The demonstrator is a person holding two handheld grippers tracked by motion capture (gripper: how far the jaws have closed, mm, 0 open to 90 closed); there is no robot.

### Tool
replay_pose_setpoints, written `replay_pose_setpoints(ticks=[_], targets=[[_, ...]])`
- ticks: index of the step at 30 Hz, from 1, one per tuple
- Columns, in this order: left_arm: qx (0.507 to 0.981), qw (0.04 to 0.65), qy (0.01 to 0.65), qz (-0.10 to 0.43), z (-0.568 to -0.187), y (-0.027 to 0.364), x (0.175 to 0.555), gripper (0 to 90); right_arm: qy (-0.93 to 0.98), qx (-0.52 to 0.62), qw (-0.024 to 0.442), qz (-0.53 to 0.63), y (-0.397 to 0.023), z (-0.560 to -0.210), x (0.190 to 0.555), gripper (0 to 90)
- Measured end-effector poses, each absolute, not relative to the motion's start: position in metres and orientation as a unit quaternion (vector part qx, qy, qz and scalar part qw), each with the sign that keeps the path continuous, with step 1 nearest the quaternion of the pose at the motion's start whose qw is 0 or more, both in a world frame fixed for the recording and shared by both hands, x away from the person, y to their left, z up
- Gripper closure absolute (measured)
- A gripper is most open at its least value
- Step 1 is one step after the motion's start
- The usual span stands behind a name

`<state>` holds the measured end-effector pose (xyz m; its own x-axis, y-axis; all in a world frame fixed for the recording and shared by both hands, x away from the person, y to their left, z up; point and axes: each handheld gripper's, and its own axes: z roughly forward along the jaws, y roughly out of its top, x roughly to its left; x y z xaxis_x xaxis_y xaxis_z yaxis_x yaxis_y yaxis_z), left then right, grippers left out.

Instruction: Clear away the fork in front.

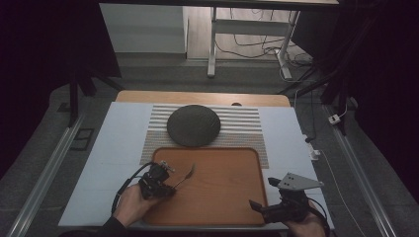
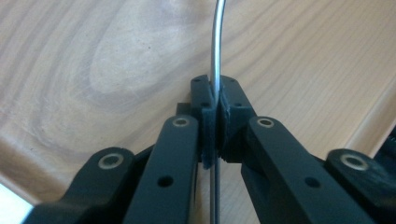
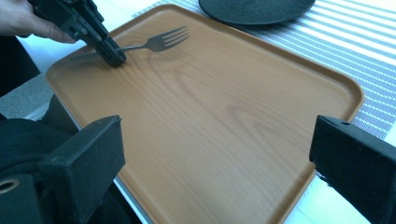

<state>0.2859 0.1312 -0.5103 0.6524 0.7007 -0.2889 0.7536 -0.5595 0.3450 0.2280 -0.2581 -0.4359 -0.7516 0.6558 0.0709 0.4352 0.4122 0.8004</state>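
A metal fork (image 1: 186, 175) (image 3: 159, 43) lies over the left part of a wooden tray (image 1: 222, 190) (image 3: 224, 121), tines pointing toward the dark round plate (image 1: 193, 125) (image 3: 257, 9). My left gripper (image 1: 170, 189) (image 2: 216, 100) (image 3: 116, 59) is shut on the fork's handle (image 2: 215, 42), low over the tray's wood (image 2: 93, 70). At the tray's near right corner my right gripper (image 1: 262, 194) (image 3: 215, 154) is open, its jaws wide apart with nothing between them.
The plate rests on a striped placemat (image 1: 247, 126) (image 3: 369, 42) behind the tray, all on a white tabletop (image 1: 118, 138). A hand (image 3: 23, 21) holds the left gripper. Beyond the table stand a desk frame (image 1: 212, 44) and floor cables.
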Motion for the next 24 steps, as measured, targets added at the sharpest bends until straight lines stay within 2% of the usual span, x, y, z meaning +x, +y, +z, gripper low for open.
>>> replay_pose_setpoints(ticks=[5, 8, 13, 15, 18, 24], targets=[[0.877, 0.23, 0.416, -0.07, -0.511, 0.134, 0.287, 83.8, 0.836, 0.33, 0.128, 0.42, -0.26, -0.439, 0.226, 3.1], [0.878, 0.234, 0.412, -0.072, -0.509, 0.136, 0.287, 78.6, 0.838, 0.329, 0.13, 0.414, -0.261, -0.439, 0.225, 3.1], [0.864, 0.285, 0.411, -0.061, -0.493, 0.144, 0.29, 75.7, 0.835, 0.335, 0.133, 0.416, -0.265, -0.439, 0.223, 3.1], [0.858, 0.305, 0.409, -0.057, -0.488, 0.147, 0.293, 77.7, 0.832, 0.338, 0.134, 0.419, -0.267, -0.439, 0.223, 3.1], [0.856, 0.325, 0.399, -0.057, -0.485, 0.144, 0.297, 88.0, 0.831, 0.342, 0.133, 0.418, -0.27, -0.439, 0.222, 2.6], [0.882, 0.309, 0.351, -0.06, -0.492, 0.109, 0.3, 88.1, 0.83, 0.347, 0.139, 0.415, -0.271, -0.439, 0.221, 1.7]])
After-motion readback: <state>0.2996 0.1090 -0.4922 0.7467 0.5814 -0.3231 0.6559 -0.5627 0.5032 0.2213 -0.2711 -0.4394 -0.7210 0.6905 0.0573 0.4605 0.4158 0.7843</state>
